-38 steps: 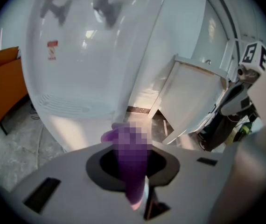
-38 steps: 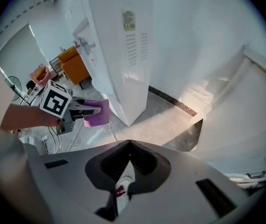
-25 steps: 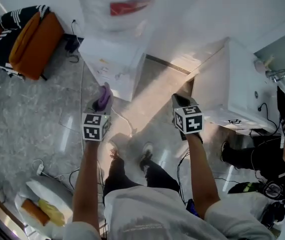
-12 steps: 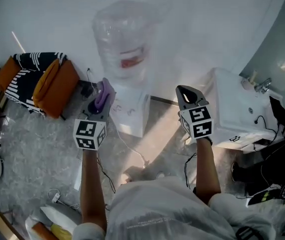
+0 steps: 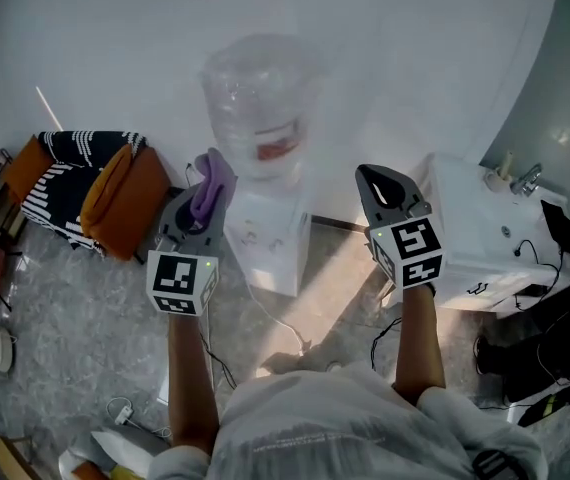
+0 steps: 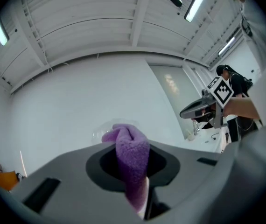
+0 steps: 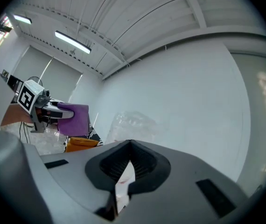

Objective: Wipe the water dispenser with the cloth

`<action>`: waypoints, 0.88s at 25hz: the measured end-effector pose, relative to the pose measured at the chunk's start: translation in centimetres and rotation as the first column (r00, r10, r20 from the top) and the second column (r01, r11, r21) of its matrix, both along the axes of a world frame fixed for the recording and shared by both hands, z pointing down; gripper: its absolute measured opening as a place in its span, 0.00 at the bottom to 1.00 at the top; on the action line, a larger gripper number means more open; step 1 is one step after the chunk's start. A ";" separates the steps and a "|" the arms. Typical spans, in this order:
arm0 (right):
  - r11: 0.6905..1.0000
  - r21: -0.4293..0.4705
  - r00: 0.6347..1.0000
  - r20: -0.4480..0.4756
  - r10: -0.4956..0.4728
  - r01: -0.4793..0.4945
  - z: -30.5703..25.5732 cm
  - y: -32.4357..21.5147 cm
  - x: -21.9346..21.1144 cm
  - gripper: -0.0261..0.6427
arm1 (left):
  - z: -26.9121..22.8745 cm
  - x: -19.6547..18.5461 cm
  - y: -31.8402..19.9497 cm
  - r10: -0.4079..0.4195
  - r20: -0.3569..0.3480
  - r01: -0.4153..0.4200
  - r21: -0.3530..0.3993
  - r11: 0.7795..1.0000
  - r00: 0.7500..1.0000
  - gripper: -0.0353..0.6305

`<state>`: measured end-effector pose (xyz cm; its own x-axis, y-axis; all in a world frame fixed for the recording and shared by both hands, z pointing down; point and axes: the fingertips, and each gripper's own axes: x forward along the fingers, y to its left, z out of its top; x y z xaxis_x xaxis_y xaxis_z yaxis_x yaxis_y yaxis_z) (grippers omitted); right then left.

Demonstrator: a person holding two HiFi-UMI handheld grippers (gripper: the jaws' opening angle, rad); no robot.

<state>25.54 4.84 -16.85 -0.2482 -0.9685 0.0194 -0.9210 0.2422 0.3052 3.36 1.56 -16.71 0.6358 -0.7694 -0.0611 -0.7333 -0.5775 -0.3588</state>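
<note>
**Tools, cloth and water dispenser: holdings at this moment**

Item 1. Left tool [image 5: 205,193], grey, two-jaw, with a marker cube at its rear. Jaws clamped on a purple fleecy cloth [image 5: 212,176]. A fold of the cloth stands up past the jaw tips, and in the left gripper view the cloth [image 6: 132,155] fills the gap between the jaws of the left tool [image 6: 134,174].

Item 2. Right tool [image 5: 381,180], same make. Jaws together at the tips with nothing between them, as the right gripper view shows at the tool [image 7: 126,164].

Item 3. White water dispenser [image 5: 270,243], upright on the floor, carrying a clear plastic bottle [image 5: 255,93] with a red label. It stands ahead of both tools, between them, nearer the left tool's tips. The cloth is apart from it. From the right tool the bottle [image 7: 134,120] shows straight ahead.

Item 4. White washbasin unit [image 5: 465,233], just right of the right tool.

Item 5. Orange cushion [image 5: 120,200] with black-and-white striped fabric [image 5: 65,168], left of the left tool.

Item 6. Grey marbled floor [image 5: 75,308], beneath all.
</note>
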 end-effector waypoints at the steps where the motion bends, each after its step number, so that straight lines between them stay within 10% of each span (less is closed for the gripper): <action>1: 1.000 0.011 1.000 0.004 -0.003 0.003 -0.2 0.1 -0.1 0.06 | -0.3 0.0 0.1 -0.001 -0.004 0.001 0.007 1.000 1.000 0.14; 22: 0.998 -0.057 1.000 -0.019 -0.017 0.016 2.3 -1.2 -1.7 0.06 | 2.7 -1.7 -1.2 -0.007 -0.030 0.005 -0.065 0.998 1.000 0.14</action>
